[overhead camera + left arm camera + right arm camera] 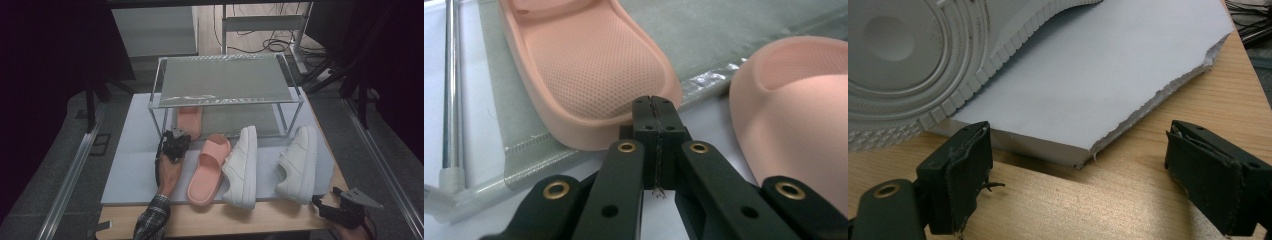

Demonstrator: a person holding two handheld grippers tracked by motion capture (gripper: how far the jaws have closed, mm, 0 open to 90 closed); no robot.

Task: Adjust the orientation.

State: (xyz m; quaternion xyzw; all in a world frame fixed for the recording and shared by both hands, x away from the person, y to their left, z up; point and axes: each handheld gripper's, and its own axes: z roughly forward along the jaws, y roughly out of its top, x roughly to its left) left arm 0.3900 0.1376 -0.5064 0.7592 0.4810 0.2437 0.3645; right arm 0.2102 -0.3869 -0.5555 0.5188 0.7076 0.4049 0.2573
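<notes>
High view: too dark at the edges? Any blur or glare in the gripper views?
High view: dim, corners black, rack readable. Left gripper view: evenly lit, pink slipper sharp, black links nearest the camera soft. Right gripper view: bright patch on the wooden table, sneaker sole slightly soft.

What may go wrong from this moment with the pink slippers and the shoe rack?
1. The left gripper is shut, its tip at the heel of the slipper on the rack shelf; a crooked push could turn that slipper against the rack leg.
2. The second slipper lies close to a white sneaker; lifting it may nudge the sneaker.
</notes>
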